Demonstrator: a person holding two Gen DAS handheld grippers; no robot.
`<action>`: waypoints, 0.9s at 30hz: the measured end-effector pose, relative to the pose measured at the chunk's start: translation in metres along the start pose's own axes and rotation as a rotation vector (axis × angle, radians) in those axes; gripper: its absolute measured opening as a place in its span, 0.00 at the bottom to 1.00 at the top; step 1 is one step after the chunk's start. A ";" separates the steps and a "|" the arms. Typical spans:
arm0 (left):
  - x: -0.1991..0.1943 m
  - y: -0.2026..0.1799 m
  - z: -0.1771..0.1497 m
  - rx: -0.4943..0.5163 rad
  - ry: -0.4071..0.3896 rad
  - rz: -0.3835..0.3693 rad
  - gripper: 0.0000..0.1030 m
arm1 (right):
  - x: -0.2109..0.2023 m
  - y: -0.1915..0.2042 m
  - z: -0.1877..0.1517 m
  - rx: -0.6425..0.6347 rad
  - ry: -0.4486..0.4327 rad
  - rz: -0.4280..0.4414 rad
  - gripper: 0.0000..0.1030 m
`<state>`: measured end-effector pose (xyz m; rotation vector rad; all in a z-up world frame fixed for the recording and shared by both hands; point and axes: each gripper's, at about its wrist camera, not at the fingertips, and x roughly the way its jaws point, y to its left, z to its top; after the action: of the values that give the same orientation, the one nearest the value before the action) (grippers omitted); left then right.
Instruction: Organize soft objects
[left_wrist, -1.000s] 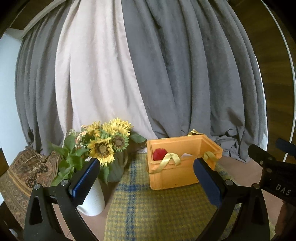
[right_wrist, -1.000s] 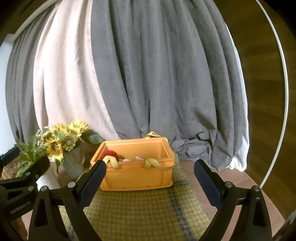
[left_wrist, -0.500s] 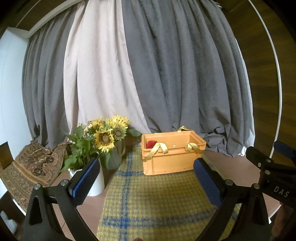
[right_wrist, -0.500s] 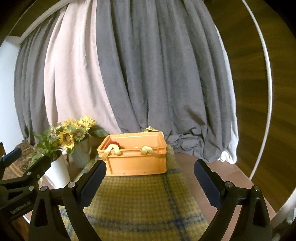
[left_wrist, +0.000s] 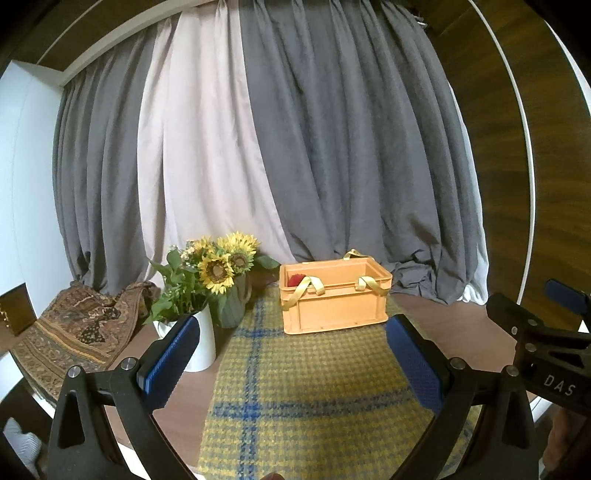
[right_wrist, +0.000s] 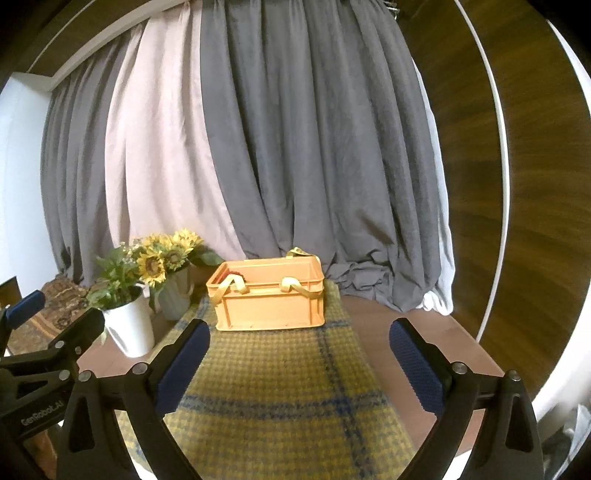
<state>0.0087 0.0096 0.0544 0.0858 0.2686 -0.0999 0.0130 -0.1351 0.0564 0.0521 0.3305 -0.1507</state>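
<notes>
An orange box (left_wrist: 334, 301) sits at the far end of a yellow and blue checked blanket (left_wrist: 303, 391) on the brown tabletop (left_wrist: 458, 325). Yellow straps (left_wrist: 309, 286) hang over its front edge. Something red and soft (left_wrist: 296, 279) peeks out at the far left corner inside the box. It may be a plush toy or a ball, but it is too small to tell. No other soft thing shows on the blanket.

The left gripper (left_wrist: 293, 363) is wide open and holds nothing. The right gripper (right_wrist: 299, 363) is wide open and empty too. Both hang over the near part of the blanket, well apart from the box. In the right view the left gripper shows at the left edge, close beside the right one.

To the left of the box stand sunflowers (left_wrist: 225, 264) in a grey-green vase (left_wrist: 232, 306) and a leafy plant in a white pot (left_wrist: 201, 347). A patterned cloth (left_wrist: 77, 332) lies further left. Grey and pale curtains (left_wrist: 295, 147) hang behind it all.

What could go wrong? The white pot stands just beside the left gripper's left finger. A swing to the left could knock it over. The loose straps could catch on a finger if a gripper reaches into the box, and that could drag the box. The two grippers are close, so they could bump each other.
</notes>
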 end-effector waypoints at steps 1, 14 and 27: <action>-0.004 0.000 -0.001 -0.003 0.000 -0.001 1.00 | -0.004 0.000 -0.001 0.000 0.000 -0.001 0.96; -0.033 -0.005 -0.003 0.007 -0.014 -0.018 1.00 | -0.037 -0.004 -0.008 -0.002 -0.004 -0.009 0.96; -0.041 -0.008 -0.004 0.009 -0.018 -0.018 1.00 | -0.052 -0.009 -0.011 -0.004 -0.014 -0.011 0.96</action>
<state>-0.0326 0.0058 0.0612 0.0914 0.2509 -0.1202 -0.0406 -0.1355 0.0624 0.0451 0.3175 -0.1607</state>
